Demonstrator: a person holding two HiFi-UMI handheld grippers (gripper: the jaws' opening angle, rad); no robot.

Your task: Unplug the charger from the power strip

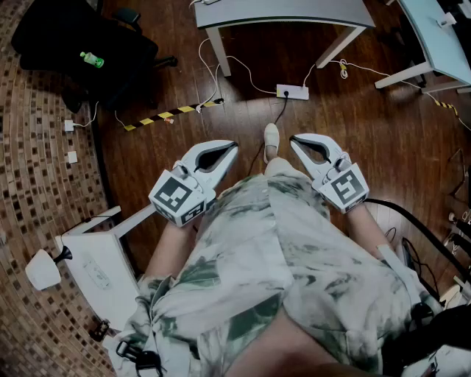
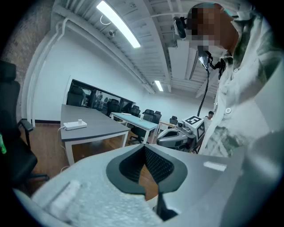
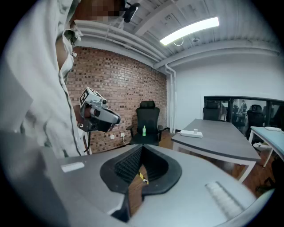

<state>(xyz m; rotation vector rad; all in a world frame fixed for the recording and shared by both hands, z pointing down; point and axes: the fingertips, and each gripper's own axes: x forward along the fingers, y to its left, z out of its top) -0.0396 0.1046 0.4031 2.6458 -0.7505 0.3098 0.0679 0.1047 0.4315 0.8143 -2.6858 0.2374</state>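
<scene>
The left claw [image 1: 232,145] and the right claw [image 1: 294,139] are clenched shut and hold nothing. They stay close to the person, I think because no reaching has begun. The power strip [image 1: 292,91] lies on the floor [image 1: 368,140], well ahead of both claws, with the black charger cord [image 1: 279,112] plugged in.

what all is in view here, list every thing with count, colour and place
power strip: 1, white, on the wood floor under the table's near edge
black cable: 1, plugged into the power strip
grey table: 1, white legs, straight ahead
second strip: 1, white, on the grey table's top
office chair: 1, black, far left
bottle: 1, green, on the chair seat
striped tape: 1, yellow-black, on the floor left of the power strip
wall sockets: 2, white, brick wall at left
white stand: 1, lower left
shoe: 1, white, between the grippers
left gripper: shut, empty
right gripper: shut, empty
</scene>
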